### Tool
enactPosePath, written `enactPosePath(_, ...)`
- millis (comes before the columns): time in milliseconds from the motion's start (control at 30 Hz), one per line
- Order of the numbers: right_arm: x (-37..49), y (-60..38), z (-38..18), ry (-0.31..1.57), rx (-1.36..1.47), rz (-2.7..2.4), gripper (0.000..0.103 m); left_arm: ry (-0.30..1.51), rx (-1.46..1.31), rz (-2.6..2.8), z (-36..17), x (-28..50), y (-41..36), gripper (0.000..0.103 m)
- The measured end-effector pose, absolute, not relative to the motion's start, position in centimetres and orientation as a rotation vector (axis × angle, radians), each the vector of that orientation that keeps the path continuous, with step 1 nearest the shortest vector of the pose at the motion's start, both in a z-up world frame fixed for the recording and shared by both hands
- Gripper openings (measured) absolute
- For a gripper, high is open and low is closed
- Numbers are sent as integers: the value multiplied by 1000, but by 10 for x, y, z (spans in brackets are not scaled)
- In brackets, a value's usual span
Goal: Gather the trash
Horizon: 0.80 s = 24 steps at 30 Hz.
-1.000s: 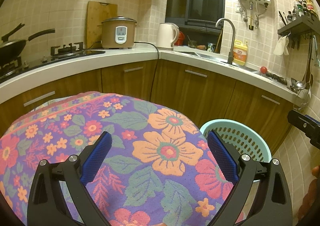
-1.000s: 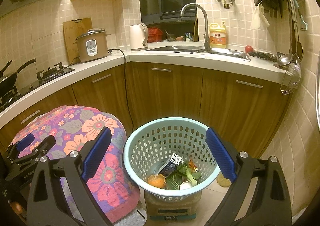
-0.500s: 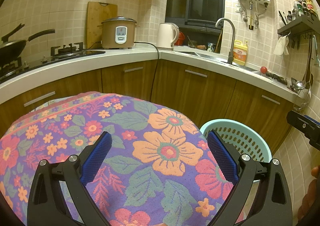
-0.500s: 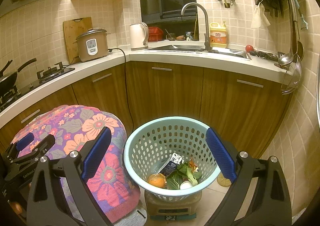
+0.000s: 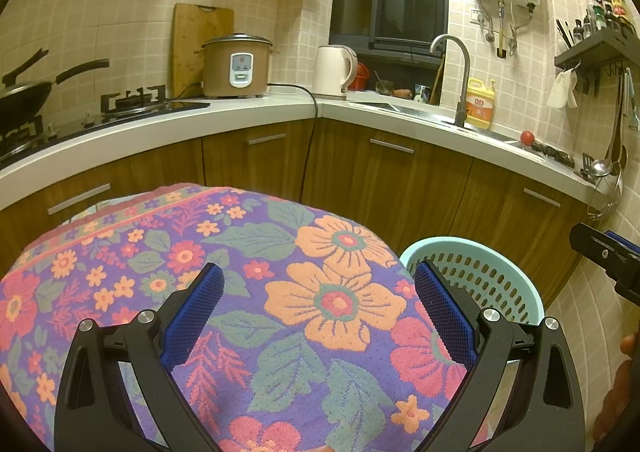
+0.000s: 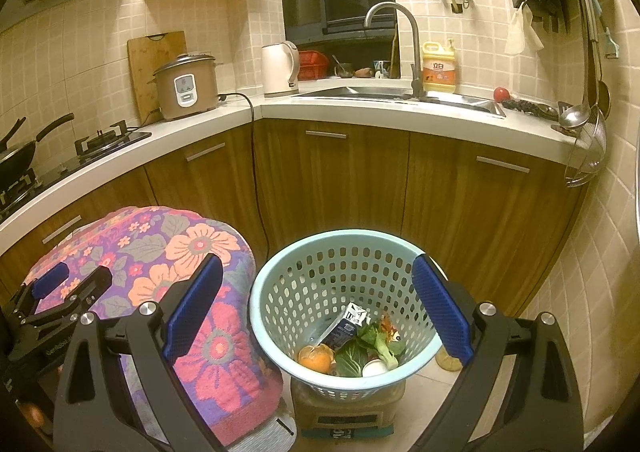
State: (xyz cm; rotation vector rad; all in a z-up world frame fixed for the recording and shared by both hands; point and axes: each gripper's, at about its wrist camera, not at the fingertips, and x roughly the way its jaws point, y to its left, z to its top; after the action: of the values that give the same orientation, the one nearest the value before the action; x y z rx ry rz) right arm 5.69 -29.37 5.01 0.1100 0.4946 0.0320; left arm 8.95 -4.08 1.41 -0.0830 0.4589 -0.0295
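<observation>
On the left we have our left tongs (image 5: 316, 288) spread wide, nothing between the blue pads, hovering over the flowered cloth (image 5: 240, 272) that drapes a rounded mound. Just right of that cloth stands the pale blue perforated basket (image 5: 480, 276), its rim peeking past the right pad, so the trash lies off to the right of these tongs, hidden from this view.

Moving right, our right tongs (image 6: 316, 288) hang above the basket (image 6: 280, 316), also wide apart and gripping nothing, touching nothing. Between and below their pads we see the trash at the basket's bottom: an orange peel (image 6: 316, 358), a dark crumpled carton (image 6: 346, 326), green leaves (image 6: 372, 344) and a small white piece (image 6: 374, 368). The basket sits on a brownish box (image 6: 344, 410) on the floor. The flowered cloth (image 6: 192, 252) presses right beside the basket's left rim, and the left tongs (image 6: 70, 282) show above it at the far left.

Behind, along the worktop (image 6: 360, 108), we pass a rice cooker (image 6: 186, 92), a white kettle (image 6: 279, 70), the tap (image 6: 400, 36), a yellow detergent bottle (image 6: 439, 70) and a red tomato (image 6: 501, 94).
</observation>
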Motion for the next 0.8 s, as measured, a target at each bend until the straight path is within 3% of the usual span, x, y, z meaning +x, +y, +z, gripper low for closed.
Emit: enactPosePath(800, 54, -281, 71, 467, 83, 52, 91, 464, -48, 2, 12, 92, -41, 93)
